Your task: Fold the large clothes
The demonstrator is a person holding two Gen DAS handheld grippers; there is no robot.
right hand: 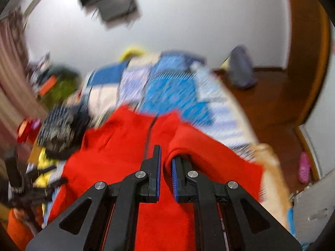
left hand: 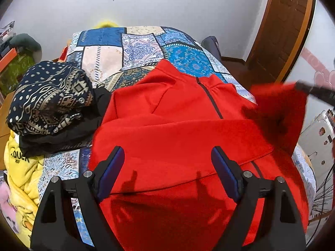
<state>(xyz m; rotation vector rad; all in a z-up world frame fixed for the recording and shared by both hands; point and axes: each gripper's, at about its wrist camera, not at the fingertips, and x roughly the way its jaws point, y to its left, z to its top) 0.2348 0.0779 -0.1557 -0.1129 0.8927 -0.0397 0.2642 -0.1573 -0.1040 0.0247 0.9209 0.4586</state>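
- Red jacket (left hand: 167, 129) lies zipper-up on the patchwork bed cover (left hand: 136, 48).
- Our left claw (left hand: 167, 167) hangs wide open over its lower half, holding nothing.
- Our right claw (right hand: 166, 163) pinches a fold of the sleeve (right hand: 209, 152), lifted off the bed's right edge.
- Patterned clothes (left hand: 52, 98) sit stacked just beside it.

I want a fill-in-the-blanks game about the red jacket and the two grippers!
1. The left gripper hovers over the red zip-up fleece jacket with its jaws wide ____.
2. The right gripper is pinching a fold of the ____ jacket.
3. The jacket lies on a blue patchwork-patterned ____.
4. The navy dotted patterned cloth bundle sits on the jacket's ____ side in the left wrist view.

Missing words: open; red; bedspread; left
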